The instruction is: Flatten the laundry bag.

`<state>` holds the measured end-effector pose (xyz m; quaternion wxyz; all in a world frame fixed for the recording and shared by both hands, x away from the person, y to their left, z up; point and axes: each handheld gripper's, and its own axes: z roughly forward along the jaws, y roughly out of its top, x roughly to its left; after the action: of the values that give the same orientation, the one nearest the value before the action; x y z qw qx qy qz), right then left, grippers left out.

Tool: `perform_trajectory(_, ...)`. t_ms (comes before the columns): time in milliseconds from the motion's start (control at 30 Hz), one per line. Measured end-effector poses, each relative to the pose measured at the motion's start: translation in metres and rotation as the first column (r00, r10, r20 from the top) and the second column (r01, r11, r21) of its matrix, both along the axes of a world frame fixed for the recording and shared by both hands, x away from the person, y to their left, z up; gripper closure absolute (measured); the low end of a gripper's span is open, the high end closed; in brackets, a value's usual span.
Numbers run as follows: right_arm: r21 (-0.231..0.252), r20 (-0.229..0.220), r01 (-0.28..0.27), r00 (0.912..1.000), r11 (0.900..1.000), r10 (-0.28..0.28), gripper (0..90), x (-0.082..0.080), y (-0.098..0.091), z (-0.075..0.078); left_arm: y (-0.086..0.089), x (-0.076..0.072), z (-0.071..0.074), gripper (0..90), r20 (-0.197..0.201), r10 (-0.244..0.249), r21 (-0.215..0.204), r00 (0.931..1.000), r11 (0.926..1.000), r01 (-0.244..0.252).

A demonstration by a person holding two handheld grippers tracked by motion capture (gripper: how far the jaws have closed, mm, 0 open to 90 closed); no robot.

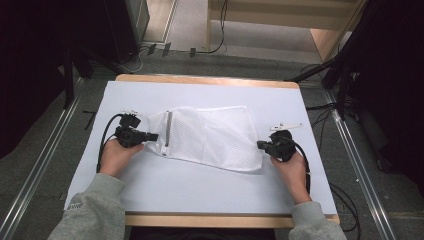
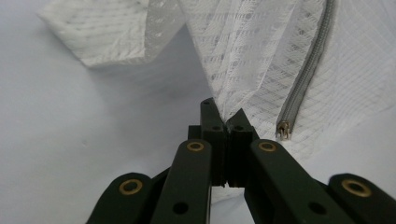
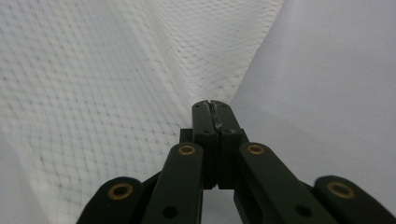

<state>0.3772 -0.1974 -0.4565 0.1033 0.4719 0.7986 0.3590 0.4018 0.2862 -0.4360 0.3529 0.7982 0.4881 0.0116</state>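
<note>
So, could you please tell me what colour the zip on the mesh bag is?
Grey; the zip on the white mesh bag shows best in the left gripper view.

Even overhead light brightens the table (image 1: 150, 190), surroundings stay dim, shadows are soft, and both gripper views blur slightly up close.

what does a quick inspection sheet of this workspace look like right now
surface: white sheet over a wooden table, flat
job's things: white mesh bag stretched between the grippers, grey zipper near its left end, slider at the zipper's near end
clutter: small white piece on the sheet beyond the right gripper
grippers: left gripper shut on the bag's edge; right gripper shut on the opposite edge
cables: black cable loops from the left gripper; more cables on the floor
surroundings: grey floor, metal rail, dark stands, wooden furniture behind
</note>
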Motion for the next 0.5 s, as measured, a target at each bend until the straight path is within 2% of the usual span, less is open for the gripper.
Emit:
perform_trajectory(200, -0.017, 0.007, -0.053, 0.9986, 0.9985, 0.053, 90.0, -0.022, 0.014, 0.001, 0.013, 0.015, -0.001, 90.0, 0.002, 0.034, -0.020, 0.9994, 0.9992, -0.034)
perform_trajectory(300, -0.009, -0.007, -0.097, 0.9952, 0.9952, 0.097, 90.0, -0.031, 0.027, -0.001, 0.021, 0.019, -0.002, 90.0, 0.004, 0.061, 0.005, 0.9981, 0.9981, -0.061)
perform_trajectory(400, -0.009, -0.050, -0.168, 0.9846, 0.9857, 0.168, 90.0, -0.042, 0.047, -0.005, 0.031, 0.021, -0.002, 90.0, -0.001, 0.087, -0.004, 0.9962, 0.9962, -0.087)
perform_trajectory(500, -0.010, -0.051, -0.223, 0.9738, 0.9749, 0.222, 90.0, -0.052, 0.064, -0.004, 0.038, 0.019, -0.001, 90.0, -0.002, 0.095, -0.001, 0.9955, 0.9955, -0.095)
